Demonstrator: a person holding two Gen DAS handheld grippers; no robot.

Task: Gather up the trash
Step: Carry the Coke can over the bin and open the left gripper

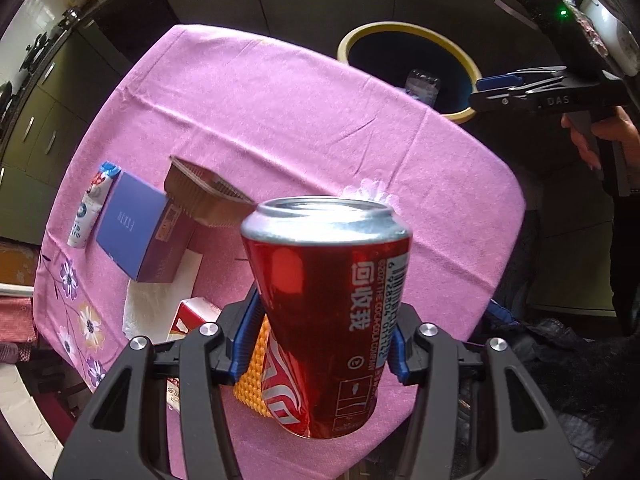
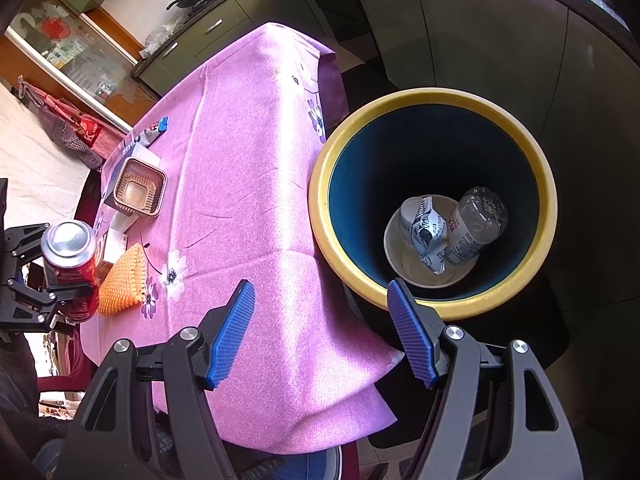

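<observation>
My left claw (image 1: 320,344) pinches the red can (image 1: 326,312) upright above the near edge of the surface (image 1: 280,120). My right claw (image 2: 320,332) hangs spread and bare over the surface's corner beside the yellow-rimmed bin (image 2: 432,98).

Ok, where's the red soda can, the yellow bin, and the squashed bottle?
Red metal soda can (image 1: 320,292): left wrist view, its side.
Yellow-rimmed round bin (image 2: 436,94): right wrist view, far rim.
Crushed clear plastic bottle (image 2: 478,220): right wrist view, its body.
</observation>
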